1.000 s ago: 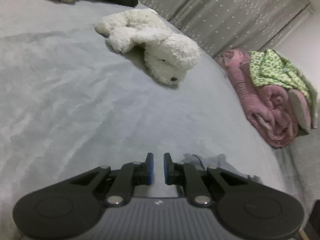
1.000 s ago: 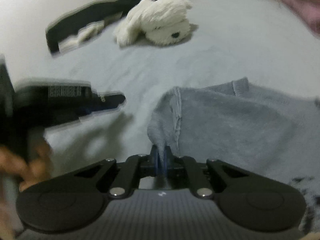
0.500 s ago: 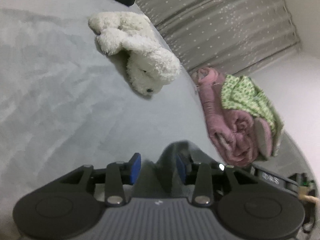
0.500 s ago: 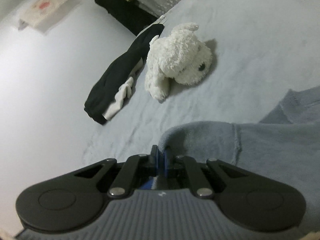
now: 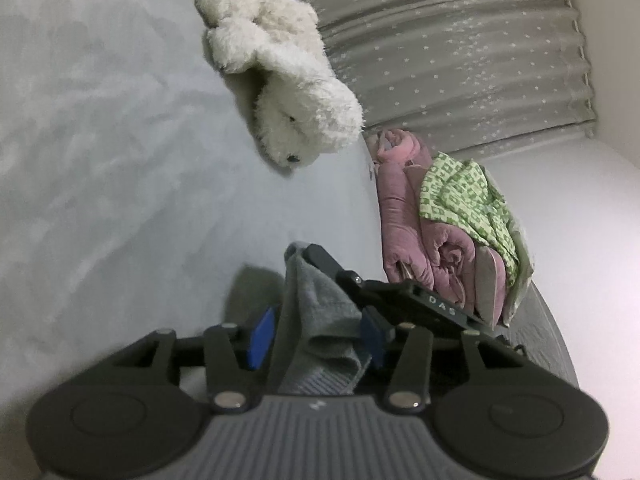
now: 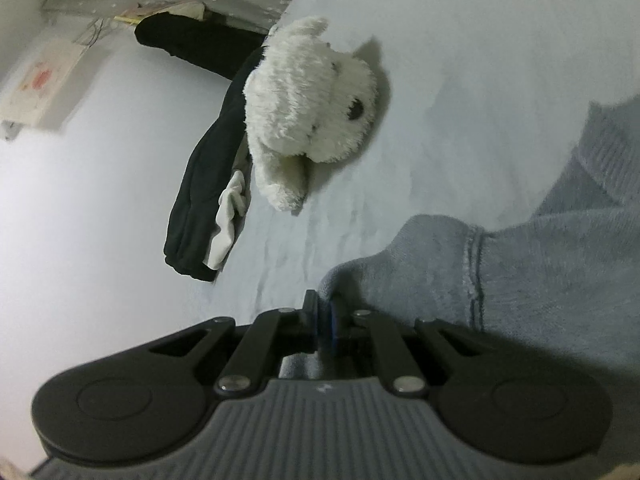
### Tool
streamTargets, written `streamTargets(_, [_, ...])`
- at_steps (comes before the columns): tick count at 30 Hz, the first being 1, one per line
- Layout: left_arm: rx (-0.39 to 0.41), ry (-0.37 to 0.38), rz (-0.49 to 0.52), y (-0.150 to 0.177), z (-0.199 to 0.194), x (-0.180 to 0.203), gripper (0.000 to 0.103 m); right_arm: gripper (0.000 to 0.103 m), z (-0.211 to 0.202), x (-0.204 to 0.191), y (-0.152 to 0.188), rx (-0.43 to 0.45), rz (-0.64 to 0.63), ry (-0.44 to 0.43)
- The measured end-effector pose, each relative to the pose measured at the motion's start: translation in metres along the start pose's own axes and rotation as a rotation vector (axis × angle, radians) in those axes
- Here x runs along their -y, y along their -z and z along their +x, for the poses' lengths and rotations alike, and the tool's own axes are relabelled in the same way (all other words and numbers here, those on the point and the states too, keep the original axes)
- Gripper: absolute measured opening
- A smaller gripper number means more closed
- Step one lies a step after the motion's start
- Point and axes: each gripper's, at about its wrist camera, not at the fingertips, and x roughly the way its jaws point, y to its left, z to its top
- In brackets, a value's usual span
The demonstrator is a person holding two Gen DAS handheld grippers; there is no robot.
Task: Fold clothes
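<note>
Right gripper (image 6: 323, 316) pinches grey sweater (image 6: 520, 264) edge; left gripper (image 5: 316, 330) spread around it.

The grey sweater (image 6: 540, 264) is soft brushed fleece with a ribbed hem. The bedsheet (image 5: 100, 160) is matt, velvety cloth. The toy dog (image 5: 288, 92) is shaggy white plush. The grippers' bodies look like matt black plastic with shiny metal pins; the curtain (image 5: 460, 60) is thin cloth.

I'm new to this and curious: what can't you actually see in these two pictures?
- Grey garment: right wrist view, frame edge cuts it off; its type is unclear.
- Right gripper: left wrist view, garment covers its fingertips.
- Black clothing: right wrist view, partly behind plush dog.
</note>
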Motion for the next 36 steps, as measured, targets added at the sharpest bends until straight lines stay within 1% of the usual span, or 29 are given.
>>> streamTargets(1, [-0.012,0.005,-0.011,0.000,0.002,-0.002,0.052,0.008,0.001,0.002,0.000,0.000,0.006,-0.001])
streamTargets(3, [-0.046,0.020,-0.037,0.000,0.006,-0.006,0.052,0.008,0.001,0.006,-0.001,0.002,0.018,-0.004])
streamTargets(8, [-0.080,0.022,-0.102,0.003,0.014,-0.014,0.052,0.009,0.002,0.010,-0.002,0.003,0.037,-0.023])
streamTargets(11, [-0.115,0.037,-0.166,0.006,0.020,-0.022,0.052,0.009,0.002,0.012,-0.002,0.003,0.044,-0.037])
streamTargets(13, [-0.109,0.053,-0.197,0.007,0.020,-0.025,0.052,0.009,0.002,0.012,-0.002,0.003,0.047,-0.040])
streamTargets(15, [-0.081,0.066,-0.218,0.008,0.018,-0.026,0.051,0.009,0.003,0.013,-0.002,0.002,0.049,-0.041])
streamTargets(16, [-0.067,0.072,-0.228,0.008,0.017,-0.027,0.049,0.009,0.004,0.013,-0.002,0.002,0.048,-0.041])
streamTargets(17, [-0.052,0.079,-0.239,0.009,0.015,-0.028,0.042,0.009,0.004,0.013,-0.001,0.002,0.048,-0.041])
streamTargets(18, [-0.040,0.082,-0.248,0.009,0.015,-0.028,0.039,0.009,0.005,0.014,-0.001,0.002,0.050,-0.042])
streamTargets(20, [-0.016,0.081,-0.270,0.010,0.013,-0.031,0.028,0.009,0.007,0.014,-0.001,0.002,0.053,-0.042])
streamTargets(24, [0.044,0.063,-0.325,0.010,0.008,-0.039,0.021,0.010,0.011,0.014,0.000,0.001,0.054,-0.045])
streamTargets(26, [0.074,0.055,-0.337,0.009,0.005,-0.041,0.009,0.010,0.012,0.014,0.000,0.000,0.053,-0.047])
streamTargets(27, [0.085,0.051,-0.340,0.008,0.004,-0.043,0.005,0.011,0.013,0.013,0.001,-0.001,0.053,-0.047])
streamTargets(29, [0.105,0.035,-0.328,0.008,0.002,-0.042,0.003,0.011,0.016,0.012,0.002,-0.007,0.046,-0.047])
streamTargets(31, [0.125,0.003,-0.294,0.007,-0.001,-0.037,0.002,0.013,0.018,0.010,0.004,-0.015,0.036,-0.052])
streamTargets(32, [0.146,-0.028,-0.264,0.006,-0.004,-0.036,0.002,0.016,0.018,0.008,0.004,-0.018,0.028,-0.054])
streamTargets(33, [0.173,-0.069,-0.230,0.004,-0.008,-0.034,0.002,0.016,0.018,0.005,0.004,-0.021,0.020,-0.056])
streamTargets(36, [0.250,-0.196,-0.136,0.001,-0.019,-0.026,0.002,0.016,0.012,-0.008,0.002,-0.017,-0.061,-0.025])
